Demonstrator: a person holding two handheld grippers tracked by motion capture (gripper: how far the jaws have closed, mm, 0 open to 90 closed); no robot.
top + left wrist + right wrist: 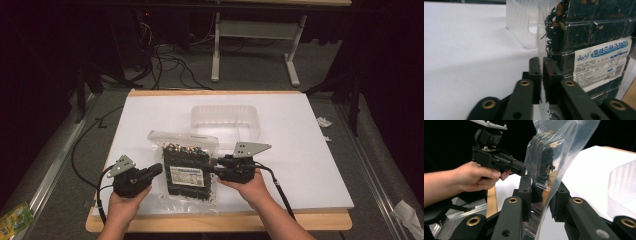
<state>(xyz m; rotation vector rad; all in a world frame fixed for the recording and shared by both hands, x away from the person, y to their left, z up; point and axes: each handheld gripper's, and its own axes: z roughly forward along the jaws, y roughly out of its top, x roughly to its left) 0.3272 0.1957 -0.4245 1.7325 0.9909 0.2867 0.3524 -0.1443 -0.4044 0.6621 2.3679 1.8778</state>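
A clear plastic bag (189,172) of dark dried pieces, with a white printed label (186,176), is held between both grippers over the white board (300,150). My left gripper (159,170) grips the bag's left side. In the left gripper view its jaws (541,72) are pressed together on the bag's (594,30) clear edge strip. My right gripper (216,168) holds the bag's right side. In the right gripper view its jaws (541,195) clamp the bag (554,150), which rises upright between them, and the left gripper (521,170) grips the far edge.
A clear plastic tray (225,120) sits on the board just behind the bag. The wooden table edge (220,221) runs along the front. Cables and a white table frame (255,30) lie beyond the board. A green packet (15,217) lies at the lower left.
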